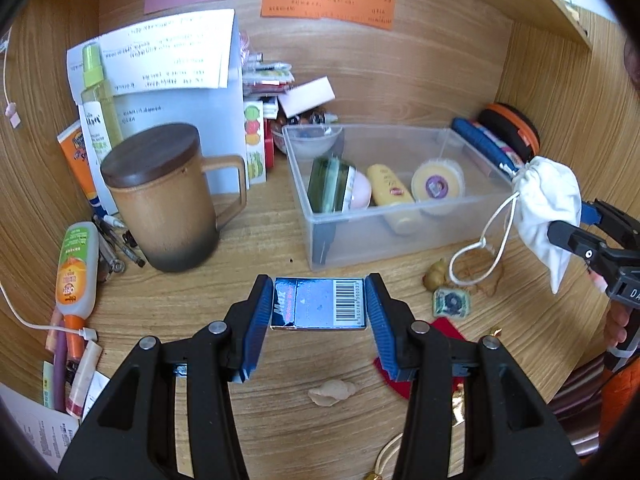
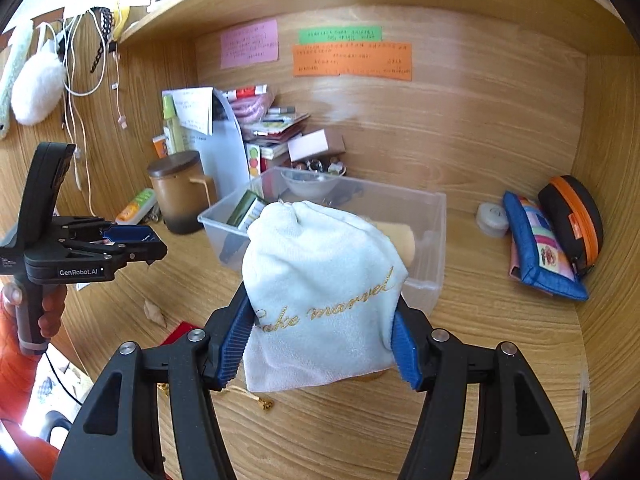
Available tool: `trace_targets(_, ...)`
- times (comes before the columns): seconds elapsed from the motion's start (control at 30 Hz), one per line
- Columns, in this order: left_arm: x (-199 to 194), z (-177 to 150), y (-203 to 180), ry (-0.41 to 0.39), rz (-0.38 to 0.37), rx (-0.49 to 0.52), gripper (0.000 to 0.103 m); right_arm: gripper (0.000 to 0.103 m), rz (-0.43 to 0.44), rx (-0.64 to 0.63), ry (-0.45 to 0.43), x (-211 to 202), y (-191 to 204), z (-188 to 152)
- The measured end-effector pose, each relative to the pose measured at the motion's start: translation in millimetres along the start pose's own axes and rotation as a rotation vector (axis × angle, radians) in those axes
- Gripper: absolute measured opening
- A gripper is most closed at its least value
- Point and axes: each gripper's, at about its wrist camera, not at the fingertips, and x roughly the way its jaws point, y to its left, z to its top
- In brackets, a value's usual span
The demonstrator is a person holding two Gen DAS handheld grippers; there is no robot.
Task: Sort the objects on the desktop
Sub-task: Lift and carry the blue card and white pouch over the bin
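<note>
A: Both hands are loaded. The left gripper [image 1: 319, 306] is clamped across a small blue box [image 1: 319, 302] with a barcode, held above the desk [image 1: 256, 248] just near of the clear bin [image 1: 472, 216]. The right gripper [image 2: 322, 344] pinches a white drawstring pouch [image 2: 320, 292] by its lower half, to the right of the bin's near right corner

B: So which goes in first?

A: I'd judge the box. It is rigid and already lined up with the bin's near wall. Carry it far and a little right, clear the rim, and set it in the bare floor between the yellow bottle [image 1: 390, 188] and the right wall, or near of the round yellow tub [image 1: 438, 182]

B: The left end looks crowded

A: It is. A green jar [image 1: 330, 184] lies tipped there against something pink, so avoid that end. Lower the box flat before letting go, or it will tumble

B: And the pouch?

A: Its cord [image 1: 486, 240] hangs in a loop below it, over some small trinkets on the desk. Lift the pouch high enough that the loop clears the rim, or it may snag. Keep the two grippers apart while crossing; they sit close by the bin's near right corner

B: Mind the lidded mug [image 1: 168, 196] on the left too

A: It stands well clear of that path
</note>
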Motion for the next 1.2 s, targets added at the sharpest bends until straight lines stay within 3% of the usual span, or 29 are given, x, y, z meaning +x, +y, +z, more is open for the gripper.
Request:
trace_targets(0.4,-16,32,-4,-0.081,-0.023,0.009,0.047,0.059,-0.001,-0.026,-0.076,-9,2,31)
trace_targets(0.63,-12,56,-12,-0.089,-0.047,0.031,0.047,0.059,0.000,-0.030,-0.102,0,-5,55)
trace_targets(1.2,43,114,-12,-0.042,-0.115,0.002,0.047,0.059,0.006,-0.013,-0.044,64,-31,95)
